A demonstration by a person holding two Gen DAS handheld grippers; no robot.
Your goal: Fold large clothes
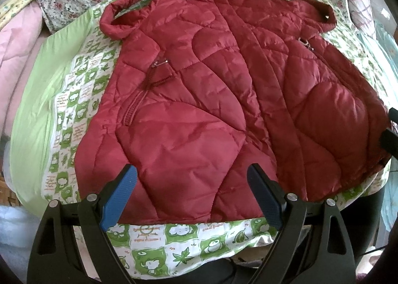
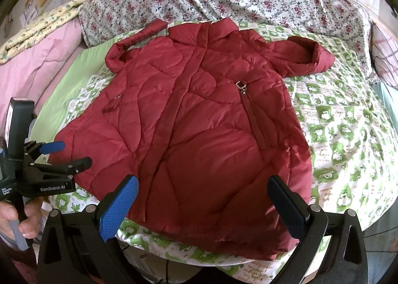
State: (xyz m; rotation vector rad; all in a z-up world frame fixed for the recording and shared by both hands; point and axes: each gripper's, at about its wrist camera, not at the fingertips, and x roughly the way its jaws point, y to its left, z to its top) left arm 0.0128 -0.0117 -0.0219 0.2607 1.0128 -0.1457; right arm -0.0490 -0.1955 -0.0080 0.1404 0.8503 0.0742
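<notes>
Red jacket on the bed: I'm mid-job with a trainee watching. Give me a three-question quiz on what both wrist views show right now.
1. True or false: the red quilted jacket lies front up, spread flat on the green-and-white printed sheet.
2. Multiple choice: the left gripper is (A) shut on the hem, (B) open above the hem, (C) out of view.
3. Fill in: the right gripper holds ____.

Key
1. True; its front placket and both pocket zippers face up.
2. B; its blue pads are spread apart with no cloth pinched between them.
3. Nothing; its jaws stand open over the hem.
</notes>
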